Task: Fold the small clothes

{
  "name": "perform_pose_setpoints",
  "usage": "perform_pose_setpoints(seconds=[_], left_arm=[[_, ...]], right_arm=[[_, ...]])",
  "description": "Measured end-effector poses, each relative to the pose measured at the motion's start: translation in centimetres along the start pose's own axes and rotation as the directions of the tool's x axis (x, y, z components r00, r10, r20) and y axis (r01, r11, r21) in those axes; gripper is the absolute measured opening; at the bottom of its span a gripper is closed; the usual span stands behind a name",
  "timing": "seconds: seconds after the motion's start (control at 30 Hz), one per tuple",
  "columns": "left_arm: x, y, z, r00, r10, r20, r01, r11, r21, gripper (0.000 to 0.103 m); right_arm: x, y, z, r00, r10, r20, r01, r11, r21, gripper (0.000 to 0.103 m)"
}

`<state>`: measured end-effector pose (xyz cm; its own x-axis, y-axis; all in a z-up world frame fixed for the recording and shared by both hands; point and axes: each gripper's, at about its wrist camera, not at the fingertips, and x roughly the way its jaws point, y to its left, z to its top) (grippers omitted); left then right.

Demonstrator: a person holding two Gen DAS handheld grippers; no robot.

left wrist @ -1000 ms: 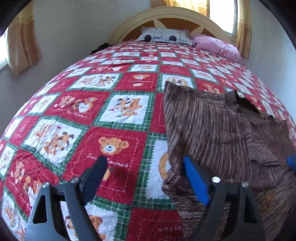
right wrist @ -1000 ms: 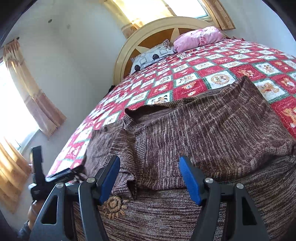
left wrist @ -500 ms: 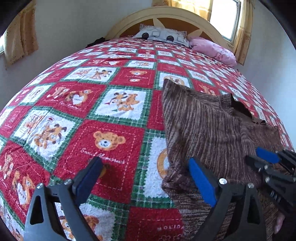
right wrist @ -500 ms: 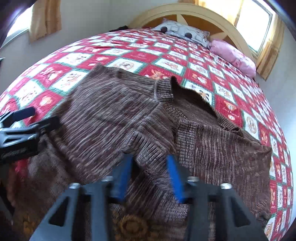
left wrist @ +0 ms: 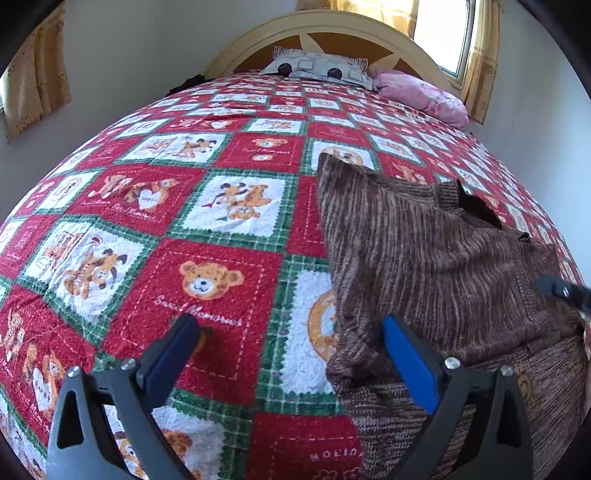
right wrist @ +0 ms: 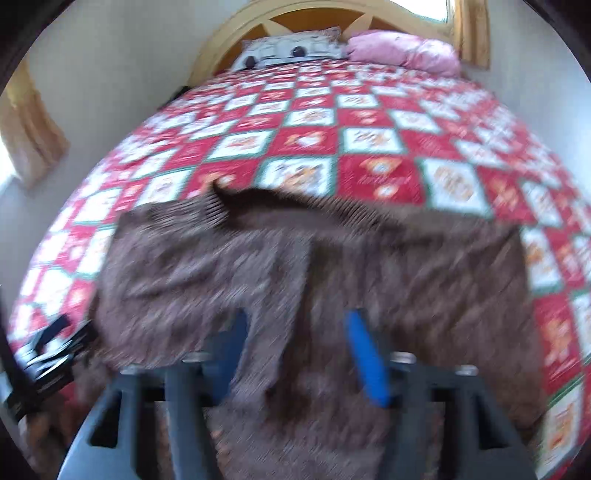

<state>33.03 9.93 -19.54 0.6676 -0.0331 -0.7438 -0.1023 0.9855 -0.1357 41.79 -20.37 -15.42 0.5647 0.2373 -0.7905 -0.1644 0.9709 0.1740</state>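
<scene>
Brown sweater (left wrist: pixel 436 266) flat on bed quilt (left wrist: pixel 221 229). Left claw (left wrist: pixel 291 354) opening, nothing gripped. Right claw (right wrist: pixel 295 343) opening over sweater fold, view blurred.

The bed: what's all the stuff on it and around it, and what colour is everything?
Sweater: one, brown knit, spread on the bedspread's right side in the left wrist view.
Bedspread: one, red, white and green teddy-bear patchwork, covering the bed.
Pillows: two; grey-white patterned pillow and pink pillow, at the headboard.
Headboard: one, cream arch with brown panels.
Curtains: tan-gold, at windows on both sides.
Left gripper: black with blue pads, jaws opening, astride the sweater's left edge.
Right gripper: same colours, blurred, jaws opening over the sweater.
</scene>
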Motion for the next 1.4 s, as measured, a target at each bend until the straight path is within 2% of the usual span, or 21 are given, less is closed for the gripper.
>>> perform_pose_setpoints(seconds=[0.1,0.17,0.2,0.27,0.37,0.53,0.6,0.67,0.7,0.73,0.77,0.83,0.93,0.97,1.0,1.03,1.1,1.17,1.27,1.37,1.4], left_arm=[[-0.4,0.4,-0.1,1.0,-0.014,0.016,0.014,1.0,-0.023,0.102],[-1.1,1.3,-0.3,0.999,-0.021,0.049,0.025,0.997,-0.073,0.102],[-1.4,2.1,-0.4,0.997,-0.039,0.063,0.046,0.993,-0.112,0.102],[-1.8,3.6,-0.6,0.995,-0.068,0.078,0.081,0.979,-0.187,0.102],[-1.9,4.5,-0.9,0.99,-0.108,0.091,0.127,0.965,-0.231,0.103],[-1.5,1.2,-0.7,0.996,-0.069,0.053,0.073,0.994,-0.078,0.103],[-1.3,1.2,-0.5,0.997,-0.063,0.047,0.066,0.995,-0.069,0.103],[-1.2,1.7,-0.5,0.996,-0.077,0.043,0.081,0.992,-0.092,0.103],[-1.2,2.1,-0.5,0.995,-0.09,0.043,0.094,0.99,-0.109,0.103],[-1.2,2.2,-0.5,0.994,-0.096,0.046,0.101,0.988,-0.114,0.103],[-1.3,2.2,-0.6,0.994,-0.097,0.047,0.102,0.988,-0.114,0.103],[-1.3,2.0,-0.6,0.995,-0.094,0.045,0.099,0.989,-0.106,0.103],[-1.2,2.0,-0.5,0.994,-0.097,0.044,0.101,0.989,-0.105,0.103],[-1.2,2.0,-0.5,0.994,-0.098,0.044,0.102,0.989,-0.104,0.103],[-1.2,2.0,-0.5,0.994,-0.099,0.044,0.103,0.989,-0.103,0.103],[-1.2,2.0,-0.5,0.994,-0.099,0.044,0.103,0.989,-0.101,0.103],[-1.2,1.9,-0.5,0.994,-0.098,0.044,0.102,0.99,-0.096,0.103],[-1.3,1.7,-0.5,0.994,-0.096,0.046,0.099,0.991,-0.088,0.103],[-0.9,1.3,-0.5,0.996,-0.079,0.028,0.081,0.994,-0.072,0.103],[-0.6,0.7,-0.5,0.999,-0.046,0.007,0.046,0.998,-0.043,0.103],[-0.4,0.5,-0.5,0.999,-0.032,0.0,0.032,0.999,-0.031,0.103]], right_arm=[[-0.9,0.7,-2.6,0.993,0.112,-0.031,-0.112,0.994,0.017,0.061],[-0.6,1.6,-4.0,0.991,0.119,-0.064,-0.119,0.993,0.005,0.04],[-0.3,2.0,-4.5,0.991,0.107,-0.086,-0.109,0.994,-0.016,0.011],[-0.5,2.3,-5.1,0.996,0.049,-0.068,-0.053,0.996,-0.066,0.004],[-1.7,2.1,-4.8,0.998,0.061,-0.031,-0.063,0.996,-0.07,0.003],[-2.8,1.1,-4.0,0.999,0.038,0.006,-0.037,0.997,-0.069,0.002],[-2.6,0.7,-3.9,0.998,0.061,-0.017,-0.062,0.996,-0.068,0.003],[-2.3,0.8,-4.0,0.997,0.072,-0.037,-0.075,0.995,-0.073,0.007],[-2.2,0.7,-4.1,0.996,0.08,-0.041,-0.083,0.994,-0.07,0.025],[-2.3,0.7,-4.2,0.996,0.085,-0.04,-0.087,0.994,-0.068,0.064],[-2.4,0.7,-4.2,0.994,0.101,-0.036,-0.104,0.993,-0.064,0.076],[-2.8,0.5,-4.1,0.983,0.184,-0.009,-0.184,0.983,-0.027,0.077],[-2.3,0.5,-3.3,0.976,0.216,-0.007,-0.215,0.976,0.03,0.076],[-1.9,0.6,-3.1,0.977,0.214,-0.012,-0.214,0.976,0.035,0.071],[-1.5,0.9,-2.9,0.979,0.202,-0.024,-0.201,0.979,0.035,0.043],[-0.6,1.1,-2.8,0.985,0.162,-0.054,-0.16,0.987,0.028,0.006],[0.1,1.4,-2.7,0.992,0.108,-0.07,-0.107,0.994,0.019,0.004],[-0.8,1.5,-2.7,0.993,0.112,-0.041,-0.112,0.994,0.008,0.004],[-2.5,1.9,-3.0,0.999,0.05,0.012,-0.049,0.998,-0.038,0.003],[-1.4,1.2,-3.4,0.999,-0.028,-0.02,0.027,0.998,-0.064,0.003],[-0.7,0.9,-3.6,0.999,-0.023,-0.043,0.02,0.998,-0.058,0.003]])
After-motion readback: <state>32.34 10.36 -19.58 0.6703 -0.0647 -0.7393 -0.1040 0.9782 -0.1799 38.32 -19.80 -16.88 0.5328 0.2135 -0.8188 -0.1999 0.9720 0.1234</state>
